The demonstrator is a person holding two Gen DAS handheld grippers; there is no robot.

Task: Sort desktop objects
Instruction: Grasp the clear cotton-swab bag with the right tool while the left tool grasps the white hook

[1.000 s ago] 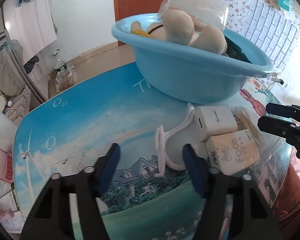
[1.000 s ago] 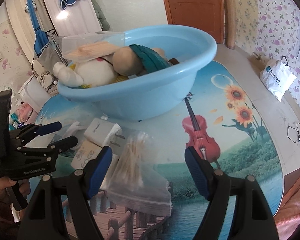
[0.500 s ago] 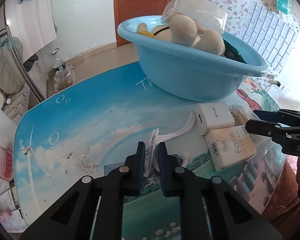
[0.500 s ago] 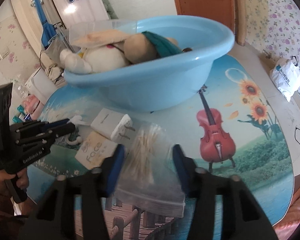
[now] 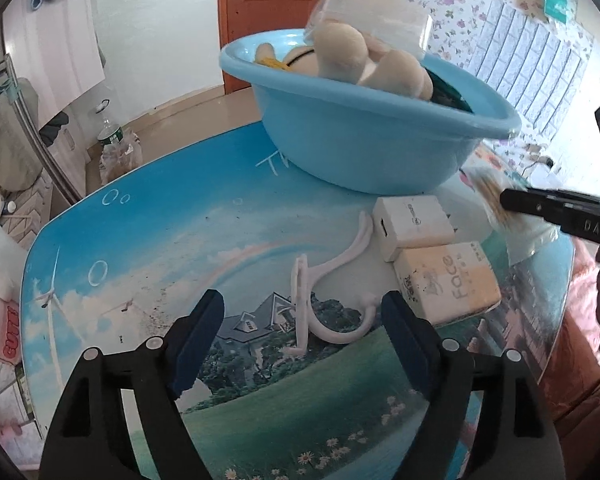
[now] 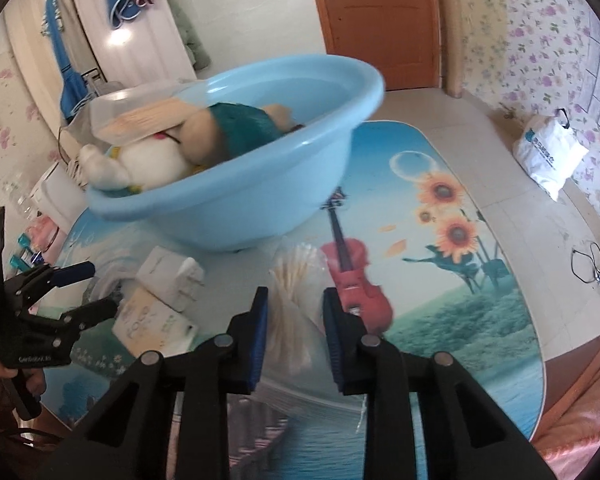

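A white plastic hook (image 5: pixel 328 280) lies on the picture-printed table between the fingers of my left gripper (image 5: pixel 302 330), which is open around it. A white charger (image 5: pixel 414 226) and a tissue pack marked "Face" (image 5: pixel 448 284) lie just right of it. My right gripper (image 6: pixel 294 334) is shut on a clear bag of cotton swabs (image 6: pixel 296 300) and holds it just off the table; the bag also shows in the left wrist view (image 5: pixel 500 208). The blue basin (image 5: pixel 364 128) behind holds plush toys and a clear box.
The table's front and right edges (image 5: pixel 556 344) are close to the tissue pack. The basin (image 6: pixel 260 184) fills the table's back middle. A white shopping bag (image 6: pixel 548 156) and a cable lie on the floor at right. Bottles (image 5: pixel 116 148) stand on the floor at left.
My left gripper was shut on the hook half a second ago and has opened; the hook lies on the table. My right gripper closed on the swab bag and lifted it.
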